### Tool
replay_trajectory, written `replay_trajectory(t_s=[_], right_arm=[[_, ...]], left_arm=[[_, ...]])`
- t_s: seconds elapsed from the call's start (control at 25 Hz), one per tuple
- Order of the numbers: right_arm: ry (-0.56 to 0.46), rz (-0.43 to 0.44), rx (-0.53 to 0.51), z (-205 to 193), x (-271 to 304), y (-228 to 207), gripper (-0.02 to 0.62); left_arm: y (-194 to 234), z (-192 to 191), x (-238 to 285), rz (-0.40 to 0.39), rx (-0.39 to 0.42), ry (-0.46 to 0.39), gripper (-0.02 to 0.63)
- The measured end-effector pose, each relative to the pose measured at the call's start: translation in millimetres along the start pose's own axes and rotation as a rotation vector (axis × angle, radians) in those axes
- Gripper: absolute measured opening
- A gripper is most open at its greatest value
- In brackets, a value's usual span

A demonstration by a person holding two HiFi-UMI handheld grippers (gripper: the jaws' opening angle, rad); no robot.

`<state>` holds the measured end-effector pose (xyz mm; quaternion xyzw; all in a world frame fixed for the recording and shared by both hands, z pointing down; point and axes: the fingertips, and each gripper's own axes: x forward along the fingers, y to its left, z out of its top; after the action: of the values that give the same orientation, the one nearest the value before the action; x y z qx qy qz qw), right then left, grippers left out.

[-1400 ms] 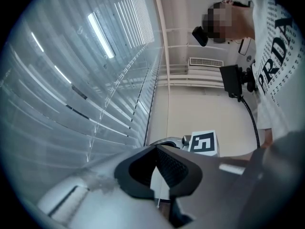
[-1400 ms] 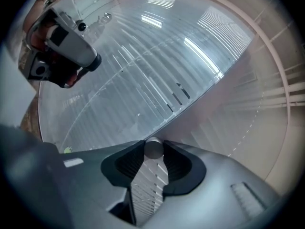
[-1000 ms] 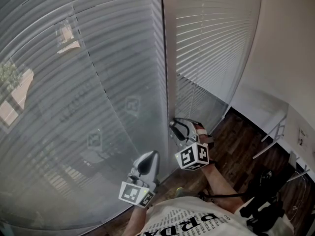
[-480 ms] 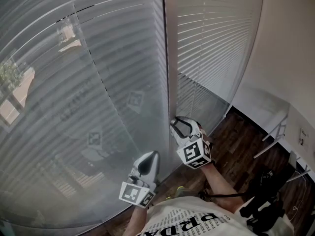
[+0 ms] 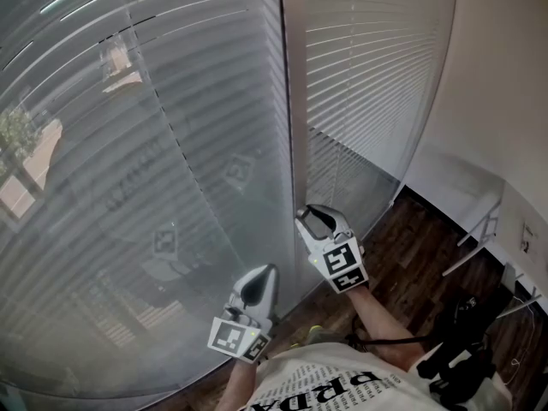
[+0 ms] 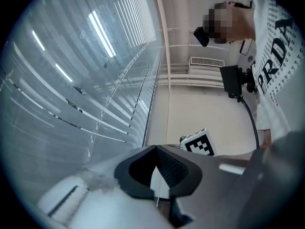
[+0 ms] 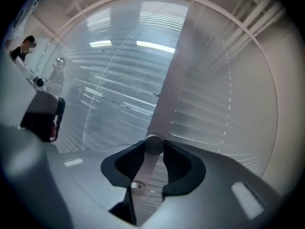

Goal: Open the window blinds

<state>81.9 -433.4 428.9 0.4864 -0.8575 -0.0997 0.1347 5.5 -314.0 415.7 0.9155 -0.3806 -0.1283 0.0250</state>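
Pale grey slats of the window blinds (image 5: 171,144) fill the head view from 9 o'clock round to 1 o'clock, split by an upright window post (image 5: 295,101). Faint outdoor shapes show through the slats at 9 o'clock, and a dark wood floor (image 5: 419,247) lies at 4 o'clock. The right gripper (image 5: 312,221) sits just below centre, close to the foot of the post. The left gripper (image 5: 259,282) is at 6 o'clock, nearer the person's printed white shirt (image 5: 325,388). What either gripper holds cannot be made out from here

In the left gripper view, the left gripper (image 6: 156,147) has its jaws pressed together at the tips, with nothing clearly between them. The blinds sweep away toward 10 o'clock. The right gripper's marker cube (image 6: 200,142) shows at 4 o'clock

Only the right gripper view shows the blinds' wand (image 7: 145,166), a slim pale rod with a round cap. It lies at 6 o'clock between the jaws of the right gripper (image 7: 153,144), which pinch it from both sides. Behind it the post rises toward 12 o'clock with slats on either side
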Motion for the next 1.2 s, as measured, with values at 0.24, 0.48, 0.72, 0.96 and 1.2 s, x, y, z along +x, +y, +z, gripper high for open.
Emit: replay_trajectory(t_s=[0.24,0.48,0.72,0.96,1.2], right_arm=[[-0.028,0.013,0.145,-1.5,-0.5,-1.7,0.120],[-0.052,0.044,0.307,-5.4,0.3,-1.9,0.120],[-0.068,0.077,0.415,-5.6,0.8,-1.0,0.121],[-0.053,0.039,0.294,-5.5,0.7,-1.4,0.123],[0.022,-0.007,-0.182,1.9,-8.0,1.8,0.133]], left_arm=[[-2.1,-0.7,1.5,-0.005,-0.004,0.003,-0.009],[-1.6,-0.9,2.9,-0.009,-0.006,0.005,-0.009],[-4.7,-0.5,6.9,-0.023,-0.004,0.004,-0.009],[-5.5,0.2,7.9,-0.028,-0.005,0.006,-0.009],[0.4,2.8,3.8,-0.019,0.003,0.011,-0.009]])
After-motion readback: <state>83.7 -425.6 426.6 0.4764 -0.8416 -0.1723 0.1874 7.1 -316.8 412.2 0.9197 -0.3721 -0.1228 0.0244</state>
